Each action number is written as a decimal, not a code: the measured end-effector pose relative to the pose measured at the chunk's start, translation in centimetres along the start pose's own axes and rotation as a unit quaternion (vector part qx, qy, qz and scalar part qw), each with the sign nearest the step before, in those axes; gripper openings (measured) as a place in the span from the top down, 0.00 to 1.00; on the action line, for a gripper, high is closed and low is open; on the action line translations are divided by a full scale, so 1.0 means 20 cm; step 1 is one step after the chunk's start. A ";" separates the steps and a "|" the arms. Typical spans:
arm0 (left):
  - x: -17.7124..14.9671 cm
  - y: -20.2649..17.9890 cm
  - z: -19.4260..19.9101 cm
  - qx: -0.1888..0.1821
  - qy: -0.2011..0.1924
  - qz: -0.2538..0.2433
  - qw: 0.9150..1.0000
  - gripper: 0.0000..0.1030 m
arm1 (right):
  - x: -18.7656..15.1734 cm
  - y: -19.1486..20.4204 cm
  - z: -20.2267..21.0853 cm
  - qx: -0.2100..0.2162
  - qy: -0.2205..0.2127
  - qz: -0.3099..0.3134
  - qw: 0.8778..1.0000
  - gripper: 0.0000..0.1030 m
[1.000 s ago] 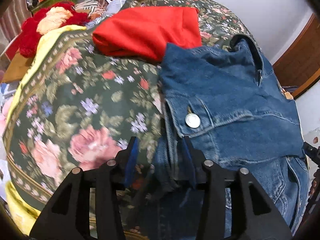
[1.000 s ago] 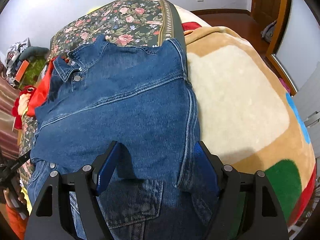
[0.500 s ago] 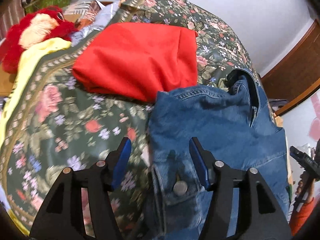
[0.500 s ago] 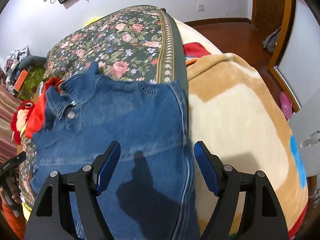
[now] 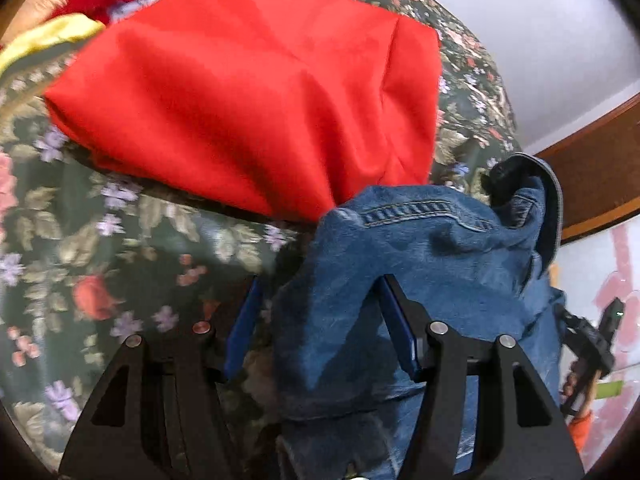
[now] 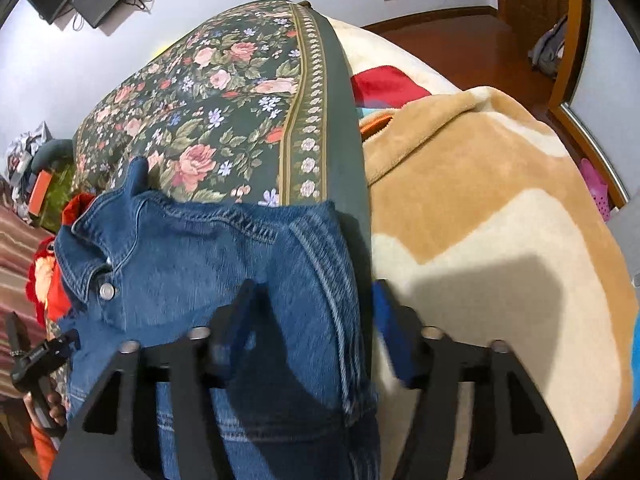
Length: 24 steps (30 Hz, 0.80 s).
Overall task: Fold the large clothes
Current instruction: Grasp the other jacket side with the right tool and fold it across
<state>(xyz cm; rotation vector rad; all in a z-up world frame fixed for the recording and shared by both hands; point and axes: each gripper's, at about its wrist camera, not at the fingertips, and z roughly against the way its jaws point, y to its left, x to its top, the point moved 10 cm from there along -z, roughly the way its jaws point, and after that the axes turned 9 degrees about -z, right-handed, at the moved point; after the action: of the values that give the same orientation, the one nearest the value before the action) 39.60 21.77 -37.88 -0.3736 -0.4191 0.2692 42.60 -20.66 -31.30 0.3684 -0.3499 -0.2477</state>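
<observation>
Both of your claws have pushed forward over the denim jacket [image 5: 420, 264] since a second ago, so the red garment [image 5: 248, 96] now fills the top of the left view and the jacket's far edge sits close ahead. Your left claw [image 5: 320, 320] stands released, its blue pads spread wide with a bunched fold of denim rising between them; you cannot tell from this view whether either pad touches the cloth. Your right claw [image 6: 312, 320] is released too, its fingers straddling the jacket's faded side seam near the right edge of the garment. You have the jacket lying on the bed, on the floral bedspread [image 6: 224, 120], with its collar and a metal button [image 6: 107, 290] toward the left in the right view. Its far left corner touches the red garment. Just beside the jacket's right edge lies a tan and cream blanket [image 6: 500, 208], where your right claw casts a shadow.
</observation>
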 end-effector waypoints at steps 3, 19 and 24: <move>0.02 -0.02 0.00 -0.015 0.001 -0.002 1.000 0.55 | 0.01 0.02 0.01 0.010 0.000 -0.002 1.000 0.80; 0.28 -0.38 0.66 -0.001 -0.136 -0.108 0.985 0.93 | 0.13 0.38 0.45 0.036 -0.109 0.102 0.988 0.88; 0.45 -0.47 0.80 0.018 -0.169 -0.146 0.974 0.93 | 0.20 0.57 0.54 0.065 -0.137 0.129 0.980 0.88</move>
<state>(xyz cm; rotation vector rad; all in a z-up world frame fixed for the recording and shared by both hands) 42.05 20.94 -17.46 -0.2245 -0.7956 0.0507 44.14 -14.76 -16.32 0.4135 -0.6811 -0.0199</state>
